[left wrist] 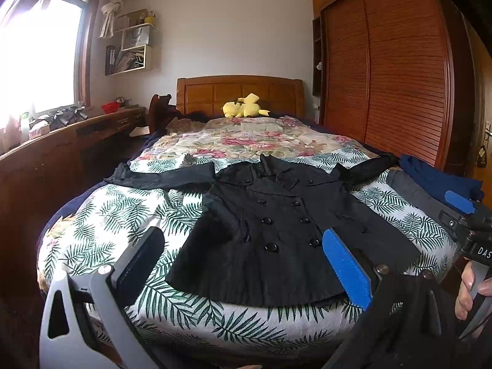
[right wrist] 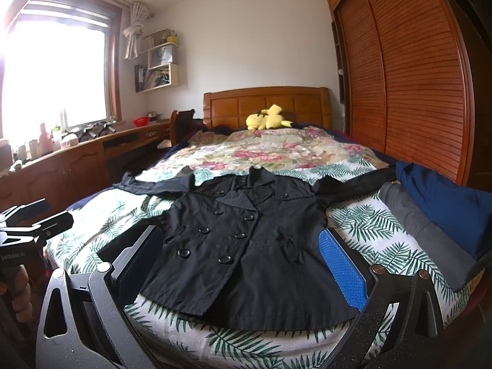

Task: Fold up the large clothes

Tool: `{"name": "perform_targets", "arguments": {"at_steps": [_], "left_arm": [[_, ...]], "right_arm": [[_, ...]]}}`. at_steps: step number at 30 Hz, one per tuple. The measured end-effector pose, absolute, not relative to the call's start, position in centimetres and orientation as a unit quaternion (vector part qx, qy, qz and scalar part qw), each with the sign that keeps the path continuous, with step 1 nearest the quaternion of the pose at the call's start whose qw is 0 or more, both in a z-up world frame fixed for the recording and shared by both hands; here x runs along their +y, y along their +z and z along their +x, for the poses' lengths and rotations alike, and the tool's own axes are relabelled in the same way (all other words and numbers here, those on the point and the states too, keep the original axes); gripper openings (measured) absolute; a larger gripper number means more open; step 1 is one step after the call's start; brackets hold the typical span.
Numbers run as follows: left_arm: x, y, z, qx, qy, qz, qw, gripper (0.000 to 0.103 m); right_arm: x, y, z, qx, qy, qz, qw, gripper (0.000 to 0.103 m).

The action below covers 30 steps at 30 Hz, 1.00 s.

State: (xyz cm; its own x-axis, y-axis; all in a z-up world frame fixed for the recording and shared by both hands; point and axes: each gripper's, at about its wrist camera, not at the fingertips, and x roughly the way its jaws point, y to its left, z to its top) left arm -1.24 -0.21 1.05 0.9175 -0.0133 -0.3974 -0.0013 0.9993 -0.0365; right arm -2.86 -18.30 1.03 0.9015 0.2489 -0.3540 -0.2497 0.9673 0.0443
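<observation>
A black double-breasted coat [left wrist: 276, 224] lies flat and face up on the bed, sleeves spread to both sides, hem toward me. It also shows in the right wrist view [right wrist: 246, 246]. My left gripper [left wrist: 243, 261] is open and empty, held above the coat's hem. My right gripper [right wrist: 243, 261] is open and empty, also above the hem. The right gripper's blue-padded finger [left wrist: 459, 201] shows at the right edge of the left wrist view. The left gripper's body [right wrist: 27, 230] shows at the left edge of the right wrist view.
The bed [left wrist: 101, 215] has a leaf-print sheet and a floral quilt [left wrist: 246, 138] farther back. Folded grey and blue clothes [right wrist: 436, 212] sit at the bed's right edge. A yellow plush toy [left wrist: 244, 109] lies by the headboard. A wooden desk [left wrist: 61, 141] stands left, a wardrobe [left wrist: 399, 77] right.
</observation>
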Motion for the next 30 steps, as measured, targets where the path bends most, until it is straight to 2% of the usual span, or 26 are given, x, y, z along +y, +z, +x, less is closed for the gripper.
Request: {"name": "perform_targets", "arguments": {"at_steps": [30], "left_arm": [[-0.79, 1.78, -2.05, 0.193, -0.009, -0.010, 0.981, 0.103]], "right_arm": [[-18.52, 1.17, -2.91, 0.180, 0.129, 0.002, 0.975, 0.103]]}}
